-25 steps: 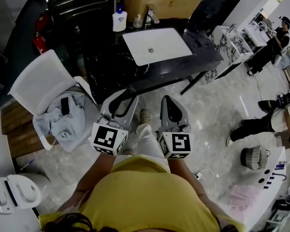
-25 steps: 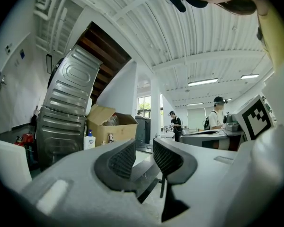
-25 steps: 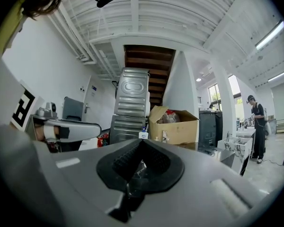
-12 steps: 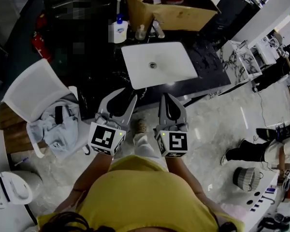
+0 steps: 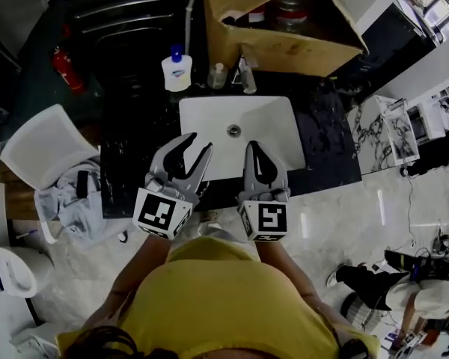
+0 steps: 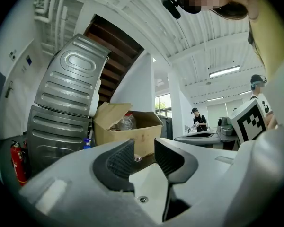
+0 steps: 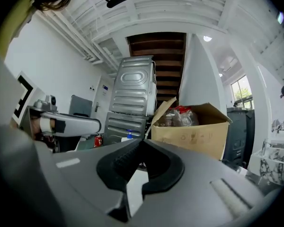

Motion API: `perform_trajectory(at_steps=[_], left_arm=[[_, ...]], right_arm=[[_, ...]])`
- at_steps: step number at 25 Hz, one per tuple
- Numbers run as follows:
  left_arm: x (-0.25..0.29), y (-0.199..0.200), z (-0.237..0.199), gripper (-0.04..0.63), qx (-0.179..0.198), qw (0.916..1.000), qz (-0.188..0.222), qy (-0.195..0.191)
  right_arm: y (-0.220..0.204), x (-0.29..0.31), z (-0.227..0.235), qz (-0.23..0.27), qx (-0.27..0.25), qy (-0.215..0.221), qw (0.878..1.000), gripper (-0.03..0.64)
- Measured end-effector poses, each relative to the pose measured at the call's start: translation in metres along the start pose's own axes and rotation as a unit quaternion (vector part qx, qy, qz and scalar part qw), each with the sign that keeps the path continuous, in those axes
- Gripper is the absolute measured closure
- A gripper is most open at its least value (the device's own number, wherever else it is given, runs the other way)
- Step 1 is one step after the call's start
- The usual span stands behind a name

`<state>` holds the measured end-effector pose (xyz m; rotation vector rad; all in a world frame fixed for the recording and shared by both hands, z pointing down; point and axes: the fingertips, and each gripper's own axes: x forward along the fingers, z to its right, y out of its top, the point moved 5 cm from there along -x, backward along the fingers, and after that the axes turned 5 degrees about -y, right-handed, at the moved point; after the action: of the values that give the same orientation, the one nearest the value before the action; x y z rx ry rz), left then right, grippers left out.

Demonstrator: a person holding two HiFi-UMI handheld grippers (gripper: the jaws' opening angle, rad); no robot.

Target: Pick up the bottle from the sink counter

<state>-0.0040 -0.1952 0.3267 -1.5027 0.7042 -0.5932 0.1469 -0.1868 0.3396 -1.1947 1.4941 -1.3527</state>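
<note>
The left gripper (image 5: 197,142) is held over the front left part of the sink (image 5: 266,126). Its fingers are spread and opening, and nothing is gripped between them. The right gripper (image 5: 254,146) is held beside it over the sink's front half, with its fingers pressed together on nothing. The pump bottle (image 5: 176,69) is stood upright on the dark counter (image 5: 325,137) behind the sink's left rear corner, well apart from both grippers. A small bottle (image 5: 218,75) is set between it and the faucet (image 5: 247,77). A cardboard box (image 5: 284,47) is seen behind the sink.
</note>
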Motion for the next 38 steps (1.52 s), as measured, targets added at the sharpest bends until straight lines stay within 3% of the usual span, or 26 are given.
perform_trajectory(at_steps=[11, 24, 29, 38], left_arm=[[0.066, -0.014, -0.027, 0.445, 0.002, 0.9997, -0.016, 0.016], [0.114, -0.027, -0.06, 0.437, -0.001, 0.9992, -0.04, 0.0], [0.137, -0.044, -0.076, 0.396, 0.023, 0.999, -0.038, -0.004], [0.179, -0.087, -0.111, 0.339, 0.027, 0.9978, -0.06, 0.007]], right_arm=[[-0.017, 0.061, 0.031, -0.003, 0.009, 0.033, 0.999, 0.617], [-0.019, 0.09, 0.035, -0.012, 0.023, 0.023, 0.999, 0.617], [-0.031, 0.108, 0.039, -0.018, 0.025, 0.022, 0.999, 0.617], [-0.061, 0.144, 0.04, -0.032, 0.034, 0.031, 0.998, 0.617]])
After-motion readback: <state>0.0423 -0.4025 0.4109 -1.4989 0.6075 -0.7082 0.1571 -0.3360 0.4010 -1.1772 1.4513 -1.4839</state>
